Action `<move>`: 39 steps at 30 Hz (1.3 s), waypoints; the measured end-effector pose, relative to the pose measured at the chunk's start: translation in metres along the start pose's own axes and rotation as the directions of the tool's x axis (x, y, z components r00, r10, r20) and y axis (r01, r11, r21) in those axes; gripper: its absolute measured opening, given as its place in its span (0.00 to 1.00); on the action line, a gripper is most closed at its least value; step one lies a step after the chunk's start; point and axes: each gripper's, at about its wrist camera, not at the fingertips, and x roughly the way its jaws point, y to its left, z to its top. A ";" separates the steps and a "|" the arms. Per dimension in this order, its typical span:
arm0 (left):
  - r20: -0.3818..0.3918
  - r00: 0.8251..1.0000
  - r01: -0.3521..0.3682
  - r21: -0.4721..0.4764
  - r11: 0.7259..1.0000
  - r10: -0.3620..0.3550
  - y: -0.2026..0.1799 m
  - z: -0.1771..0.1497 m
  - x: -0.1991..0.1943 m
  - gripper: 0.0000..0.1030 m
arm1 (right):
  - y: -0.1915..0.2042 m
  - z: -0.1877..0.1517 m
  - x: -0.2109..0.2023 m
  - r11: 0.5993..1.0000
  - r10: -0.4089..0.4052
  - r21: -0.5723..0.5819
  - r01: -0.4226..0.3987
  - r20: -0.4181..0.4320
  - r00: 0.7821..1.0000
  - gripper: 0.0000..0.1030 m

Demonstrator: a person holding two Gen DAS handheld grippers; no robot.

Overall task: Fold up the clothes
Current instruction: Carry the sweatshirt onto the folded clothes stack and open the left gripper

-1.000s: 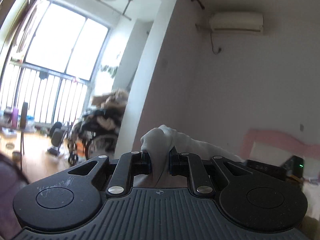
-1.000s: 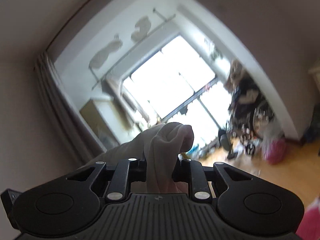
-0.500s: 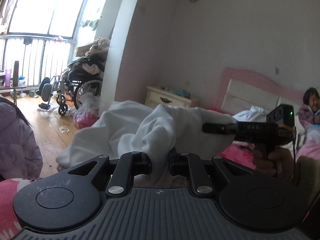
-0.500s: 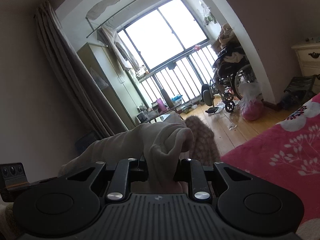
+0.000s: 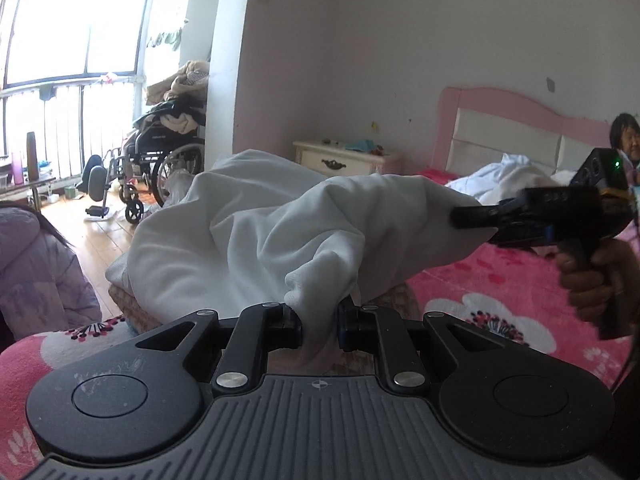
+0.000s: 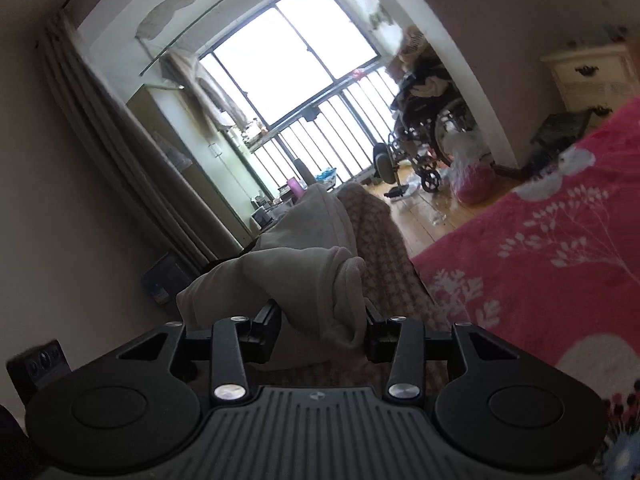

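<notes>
A white garment (image 5: pixel 256 240) hangs stretched between my two grippers above a pink flowered bed cover (image 5: pixel 500 292). In the left wrist view my left gripper (image 5: pixel 320 326) is shut on a bunched fold of it. The right gripper (image 5: pixel 460 216) is at the garment's far end on the right, held by a hand (image 5: pixel 588 280). In the right wrist view the right gripper (image 6: pixel 324 330) has its jaws opening, and a roll of the white garment (image 6: pixel 320 280) lies loosely between them. The garment rests on a brown knitted cloth (image 6: pixel 380 236).
The pink bed cover (image 6: pixel 540 248) fills the right side. A person in a lilac jacket (image 5: pixel 36 264) sits at the left and another person (image 5: pixel 626 140) by the pink headboard (image 5: pixel 516 120). Beyond stand a loaded wheelchair (image 5: pixel 160 160), a cream nightstand (image 5: pixel 344 158) and wooden floor (image 5: pixel 88 236).
Both grippers have come down from facing the ceiling and window toward the bed, carrying the garment with them. The right jaws have spread wider around the cloth. The left grip is unchanged.
</notes>
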 end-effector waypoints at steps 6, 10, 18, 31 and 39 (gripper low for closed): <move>-0.023 1.000 0.001 0.031 1.000 -0.001 -0.001 -0.011 0.001 0.14 | -0.044 -0.018 -0.026 0.905 0.146 0.402 -0.141 0.019 0.989 0.55; -0.038 0.999 0.006 0.048 0.999 -0.005 0.000 -0.013 0.004 0.14 | -0.053 -0.024 -0.010 0.770 0.259 0.588 -0.248 0.067 0.963 0.66; -0.058 0.998 0.016 0.073 0.997 -0.012 -0.001 -0.015 0.002 0.14 | -0.069 -0.030 0.026 0.502 0.292 0.814 -0.293 0.159 0.943 0.71; -0.080 0.996 0.037 0.116 0.993 -0.028 -0.009 -0.022 -0.003 0.14 | -0.048 -0.035 0.080 0.608 0.132 0.794 -0.028 -0.066 0.989 0.71; -0.106 0.994 0.045 0.075 0.996 -0.037 -0.008 -0.025 -0.007 0.17 | -0.038 -0.029 0.073 0.632 0.087 0.775 0.009 -0.083 0.993 0.29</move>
